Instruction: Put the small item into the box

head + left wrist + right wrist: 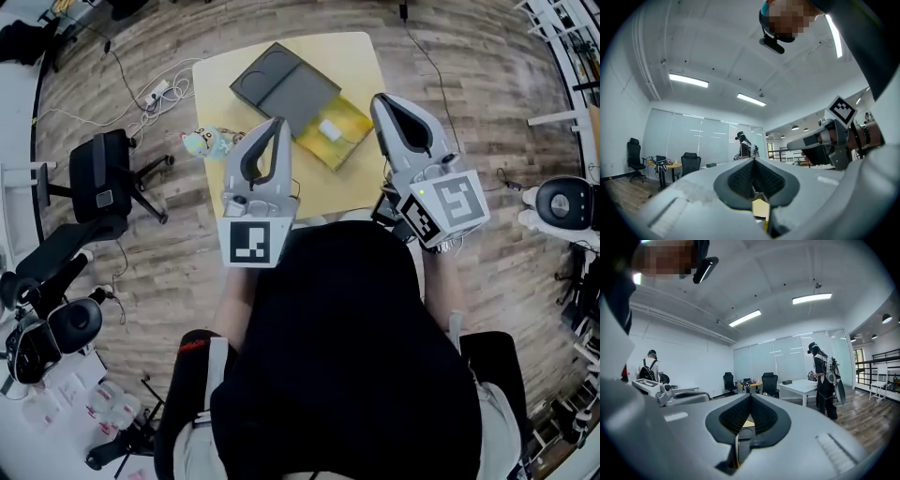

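On the yellow table (pixel 356 56) lies an open yellow box (pixel 349 120) with a white piece (pixel 330 129) inside it. Beside it is a dark grey lid (pixel 281 84). A small pale blue-green toy (pixel 203 142) sits at the table's left edge. My left gripper (pixel 277 122) is raised above the near edge, right of the toy, shut and empty. My right gripper (pixel 382 98) is held up over the table's right side, just right of the box, also shut with nothing in it. Both gripper views look out into the room, with the left gripper (pixel 753 161) and right gripper (pixel 750 397) closed.
Black office chairs (pixel 103 178) stand on the wooden floor to the left. A power strip (pixel 155 91) with cables lies by the table's far left corner. A white round device (pixel 562 202) sits at the right. A person (pixel 825 380) stands in the room.
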{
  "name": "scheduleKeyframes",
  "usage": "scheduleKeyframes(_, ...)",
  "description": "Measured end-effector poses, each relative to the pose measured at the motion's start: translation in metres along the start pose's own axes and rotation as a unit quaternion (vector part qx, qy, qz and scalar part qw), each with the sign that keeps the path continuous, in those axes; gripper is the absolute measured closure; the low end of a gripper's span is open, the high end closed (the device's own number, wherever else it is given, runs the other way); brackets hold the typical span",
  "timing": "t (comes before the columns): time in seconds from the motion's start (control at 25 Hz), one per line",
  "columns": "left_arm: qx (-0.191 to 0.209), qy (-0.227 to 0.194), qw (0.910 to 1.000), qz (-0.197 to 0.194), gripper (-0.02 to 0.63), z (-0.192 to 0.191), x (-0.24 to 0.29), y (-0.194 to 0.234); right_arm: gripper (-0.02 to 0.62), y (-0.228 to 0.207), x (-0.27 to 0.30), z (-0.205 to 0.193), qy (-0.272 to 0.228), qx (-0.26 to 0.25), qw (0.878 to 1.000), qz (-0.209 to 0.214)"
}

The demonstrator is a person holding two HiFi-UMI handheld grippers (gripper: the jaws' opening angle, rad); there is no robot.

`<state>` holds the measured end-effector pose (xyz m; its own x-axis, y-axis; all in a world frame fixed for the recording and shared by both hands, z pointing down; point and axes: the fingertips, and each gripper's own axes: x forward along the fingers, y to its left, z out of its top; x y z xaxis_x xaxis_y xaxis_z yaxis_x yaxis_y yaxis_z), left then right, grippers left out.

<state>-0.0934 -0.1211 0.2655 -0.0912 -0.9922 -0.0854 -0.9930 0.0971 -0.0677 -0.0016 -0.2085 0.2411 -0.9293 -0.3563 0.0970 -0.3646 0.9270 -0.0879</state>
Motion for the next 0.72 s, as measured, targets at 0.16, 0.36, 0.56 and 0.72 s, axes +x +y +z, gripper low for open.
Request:
scheduleKeyframes(0.16,-0.001,-0.018,0.9998,-0.007,0.604,0.018,0.0,-0.002,0.594,0.023,-0.001,0.014,-0.018,0.0,1.0,0.019)
scheduleKeyframes(0.36,0.011,-0.036,0.9989,-0.026,0.604,0.031,-0.001,-0.01,0.594,0.04,-0.003,0.021,-0.032,-0.004,0.999,0.028)
scheduleKeyframes(0.56,0.015,-0.049,0.9982,-0.031,0.604,0.04,-0.006,-0.012,0.594,0.051,-0.006,0.025,-0.045,-0.008,0.999,0.028)
scheduleKeyframes(0.72,0.009,-0.048,0.9982,-0.034,0.604,0.041,-0.009,-0.016,0.594,0.054,-0.015,0.026,-0.053,-0.005,0.998,0.024)
